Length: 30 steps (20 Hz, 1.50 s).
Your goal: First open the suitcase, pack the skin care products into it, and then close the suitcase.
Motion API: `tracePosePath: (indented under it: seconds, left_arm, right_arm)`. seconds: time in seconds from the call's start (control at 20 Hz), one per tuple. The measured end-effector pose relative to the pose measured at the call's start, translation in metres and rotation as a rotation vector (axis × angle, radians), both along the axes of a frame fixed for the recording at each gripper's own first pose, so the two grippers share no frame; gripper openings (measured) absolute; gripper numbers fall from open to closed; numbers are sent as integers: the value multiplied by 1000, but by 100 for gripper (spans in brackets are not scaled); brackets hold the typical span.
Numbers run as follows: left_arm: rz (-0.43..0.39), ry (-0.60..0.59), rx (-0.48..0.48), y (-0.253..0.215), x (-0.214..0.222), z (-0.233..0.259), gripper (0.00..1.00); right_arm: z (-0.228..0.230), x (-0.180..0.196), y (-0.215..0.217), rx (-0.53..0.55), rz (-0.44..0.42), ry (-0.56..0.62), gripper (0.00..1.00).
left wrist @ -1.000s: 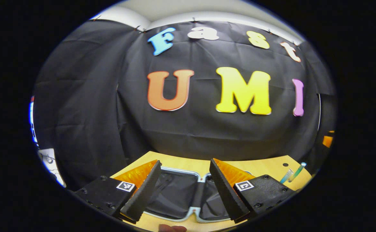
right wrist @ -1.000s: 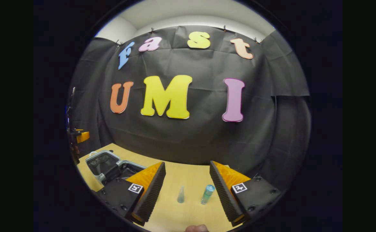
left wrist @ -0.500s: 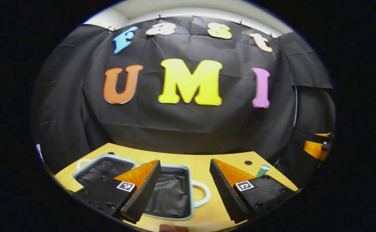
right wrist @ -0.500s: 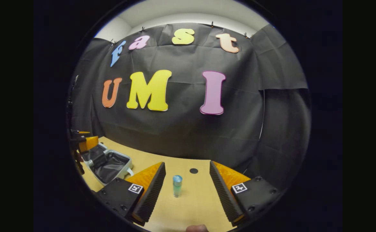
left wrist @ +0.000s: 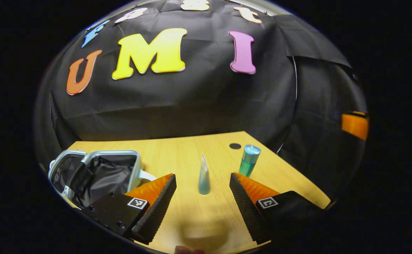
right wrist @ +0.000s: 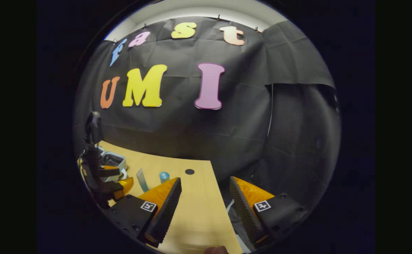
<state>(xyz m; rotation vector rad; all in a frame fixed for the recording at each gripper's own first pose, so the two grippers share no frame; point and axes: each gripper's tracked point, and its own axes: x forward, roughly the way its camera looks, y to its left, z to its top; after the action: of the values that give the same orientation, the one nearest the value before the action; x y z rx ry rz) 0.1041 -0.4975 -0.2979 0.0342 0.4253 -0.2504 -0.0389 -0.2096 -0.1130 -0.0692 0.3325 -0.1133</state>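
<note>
**Open suitcase on the table, two skin care items standing beside it**

The wooden table is taken as the landmark. On its left part, in the left gripper view, the suitcase is seen lying open, its dark lining exposed and a pale handle turned toward the table's middle. In the right gripper view the same suitcase is seen at the table's far left, partly hidden behind the other gripper's body.

The left gripper is held above the table's near edge with its jaws spread wide and nothing between them pressed. The right gripper is held over the table's right edge, jaws likewise spread and gripping nothing.

Near the table's middle a teal bottle with a capped top is seen standing upright, just beyond the left gripper's right finger. A slim tapered tube stands upright too, lying in line with the gap between the left jaws but ahead of their tips, untouched. In the right gripper view the tube and bottle are seen left of the right jaws, outside their gap.
</note>
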Motion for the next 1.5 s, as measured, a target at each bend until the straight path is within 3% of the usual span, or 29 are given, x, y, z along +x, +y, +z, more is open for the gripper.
tracePosePath:
  seconds: [0.35, 0.7, 0.85, 0.9, 0.95, 1.2, 1.4, 1.45, 1.5]
  left_arm:
    - [73, 87, -1, -8, 44, -72, 98]
    - [90, 144, 9, -7, 73, -97, 96]
    - [74, 157, 12, -11, 74, -98, 78]
    - [71, 158, 21, -10, 73, -97, 68]
    - [62, 165, 17, -12, 73, -99, 42]
    - [42, 217, -49, -3, 50, -79, 38]
    - [40, 211, -90, 24, 13, -29, 36]
    - [43, 209, -97, 32, 1, -17, 43]
    - [49, 208, -104, 41, -11, -4, 36]
  right_arm:
    - [-15, -18, -45, -27, -77, 77, 81]
    - [-23, -27, -44, -29, -82, 119, 81]
    - [-21, -26, -39, -25, -78, 112, 81]
    - [-22, -26, -37, -24, -76, 112, 81]
    - [-23, -26, -36, -26, -73, 113, 81]
    - [-35, -18, -19, -23, -27, 110, 81]
    - [-69, 3, 28, 56, 92, 139, 82]
    - [-80, 11, 41, 69, 122, 148, 81]
    - [-91, 19, 52, 75, 147, 159, 82]
